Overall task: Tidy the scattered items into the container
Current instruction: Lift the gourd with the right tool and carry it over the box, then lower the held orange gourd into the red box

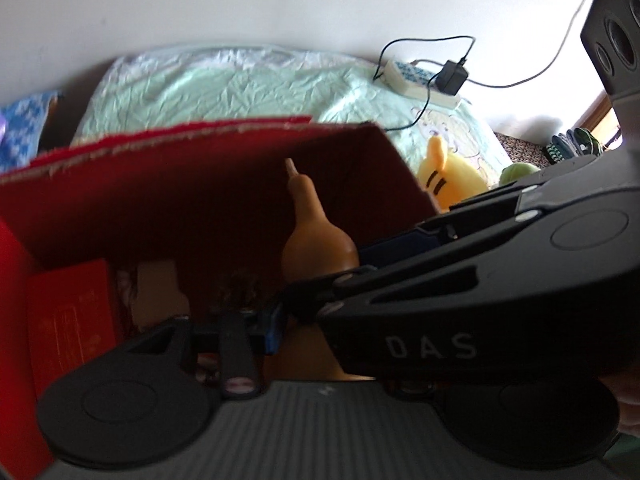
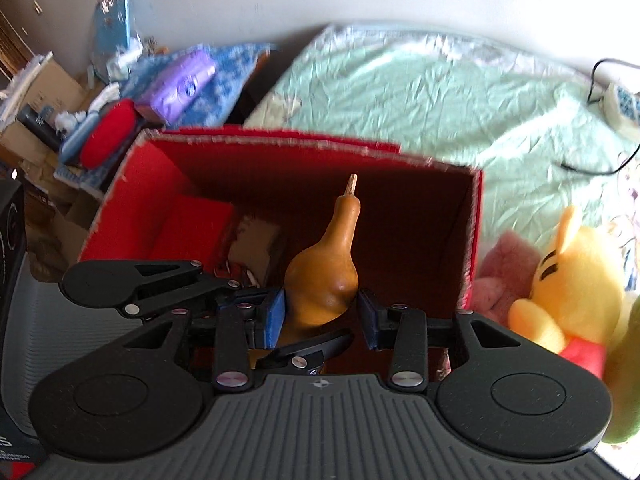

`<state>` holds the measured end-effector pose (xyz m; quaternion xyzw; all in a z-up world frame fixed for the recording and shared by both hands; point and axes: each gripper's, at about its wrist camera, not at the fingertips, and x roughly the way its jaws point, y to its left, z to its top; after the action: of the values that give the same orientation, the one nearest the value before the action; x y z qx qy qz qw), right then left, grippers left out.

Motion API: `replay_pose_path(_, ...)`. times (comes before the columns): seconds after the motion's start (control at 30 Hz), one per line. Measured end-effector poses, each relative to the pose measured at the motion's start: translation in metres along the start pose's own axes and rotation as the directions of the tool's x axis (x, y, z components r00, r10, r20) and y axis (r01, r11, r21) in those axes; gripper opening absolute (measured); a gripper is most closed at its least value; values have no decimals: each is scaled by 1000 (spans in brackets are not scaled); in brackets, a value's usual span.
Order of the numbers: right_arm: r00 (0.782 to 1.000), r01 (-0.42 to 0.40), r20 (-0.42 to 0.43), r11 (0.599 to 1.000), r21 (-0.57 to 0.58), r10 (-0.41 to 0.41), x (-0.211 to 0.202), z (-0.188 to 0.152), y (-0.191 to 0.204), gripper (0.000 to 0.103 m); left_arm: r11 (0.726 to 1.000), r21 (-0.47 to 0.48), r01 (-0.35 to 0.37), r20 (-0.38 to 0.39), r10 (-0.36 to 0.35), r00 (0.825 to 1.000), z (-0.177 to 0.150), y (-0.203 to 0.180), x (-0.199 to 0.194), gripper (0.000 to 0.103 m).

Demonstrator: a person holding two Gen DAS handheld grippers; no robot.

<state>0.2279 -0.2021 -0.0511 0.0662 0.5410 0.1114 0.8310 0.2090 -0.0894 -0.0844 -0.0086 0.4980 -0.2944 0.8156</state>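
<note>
Fingers (image 2: pixel 275 317) of right gripper (image 2: pixel 322 314), blue-padded, sit either side of a brown gourd (image 2: pixel 324 280): left pad touching its bulb, right pad just beside it w/ a thin gap showing, so more cradling than clenched. Gourd is smooth, glossy, pear-shaped, long neck tilted up-right, ending in a pale stub stem. It hangs over the open mouth of a red cardboard box (image 2: pixel 132 200), above the box interior.

Left gripper (image 2: pixel 224 284) comes in from the left in right wrist view, its black linkage crossing low under the gourd; in left wrist view the right gripper's black body blocks most of what lies ahead, so can't tell whether left fingers are spread or closed. Gourd (image 1: pixel 316 236) there shows just past that body, neck upright against the dark box wall (image 1: pixel 160 200).

Box: rough torn corrugated rim, red inside and out, w/ a red flat packet (image 2: pixel 192 224) and some cardboard bits on the bottom. It stands on a bed w/ a crinkled pale-green sheet (image 2: pixel 400 92). Right of box, touching its wall: pink plush (image 2: pixel 500 272), then a yellow plush bear (image 2: pixel 576 280) in a red top. White power strip (image 1: pixel 420 80) w/ black adapter and cord lies at far edge of bed.
</note>
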Motion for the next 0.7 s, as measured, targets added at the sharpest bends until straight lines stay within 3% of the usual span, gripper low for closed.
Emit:
replay_pose_path(0.2, 995, 12, -101, 999, 37, -8, 21, 4, 2, 42, 996, -91, -5, -84, -3, 996, -5, 19, 8, 39)
replay_pose_path(0.33, 986, 70, -153, 997, 29, -65, 35, 5, 8, 42, 993, -119, 9, -114, -22, 993, -7, 25, 12, 40)
replay_pose_path(0.53, 969, 157, -197, 988, 8, -153, 51, 3, 15, 43, 985, -169, 22, -161, -50, 986, -5, 34, 17, 40)
replay_pose_path(0.7, 961, 169, -224, 986, 14, -162, 63, 2, 16, 43, 987, -162, 12, -183, -42, 982, -4, 42, 20, 42)
